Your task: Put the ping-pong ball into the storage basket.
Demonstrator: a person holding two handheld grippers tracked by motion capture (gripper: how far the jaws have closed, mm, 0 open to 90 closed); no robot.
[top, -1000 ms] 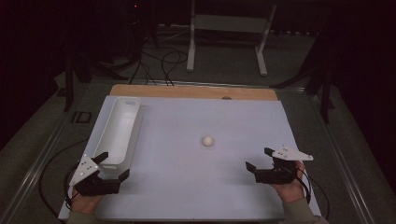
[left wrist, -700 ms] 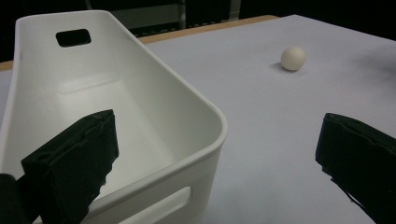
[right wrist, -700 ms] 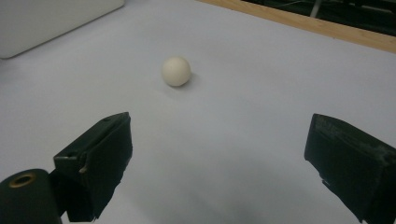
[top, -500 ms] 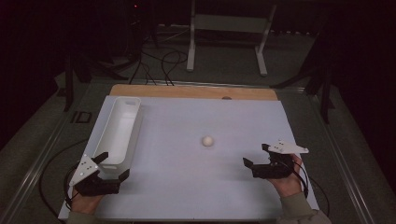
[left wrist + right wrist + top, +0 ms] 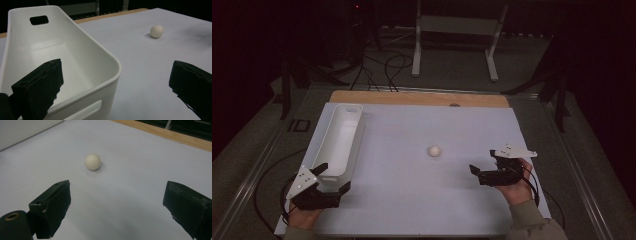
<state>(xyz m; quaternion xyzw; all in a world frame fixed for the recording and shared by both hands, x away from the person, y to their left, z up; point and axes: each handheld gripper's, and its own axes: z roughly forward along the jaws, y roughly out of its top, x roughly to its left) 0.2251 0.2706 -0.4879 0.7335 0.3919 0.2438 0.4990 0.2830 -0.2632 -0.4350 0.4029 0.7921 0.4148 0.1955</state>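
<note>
Ball first: a small cream-white smooth ball (image 5: 434, 150) sits alone near the middle of the pale sheet covering the table (image 5: 412, 210), just right of centre in the high view and well apart from everything else. In the right gripper view it lies in the upper middle of the frame (image 5: 92, 161), ahead of my two black jaws and a little toward the left one.

My right gripper (image 5: 477, 172) stands at the lower right of the high view with its jaws spread wide and nothing between them, pointing toward the ball. My left gripper (image 5: 332, 177) waits at the lower left, jaws equally wide and empty, straddling the near corner of the long white plastic bin (image 5: 339, 140): one jaw sits over the bin's inside, the other over the sheet beside it.

I judge the ball to be light, hard and slick, rather like a table-tennis ball, so it will roll off at the slightest nudge and may squirt out of a squeeze that lands off centre. The safe hold is across its widest part, one jaw on either side at mid-height, closing gently and evenly. Its thin shell, if that is what it is, could dent under a hard pinch. The bin looks stiff and light, with a cut-out handle (image 5: 39, 20) at its far end.
</note>
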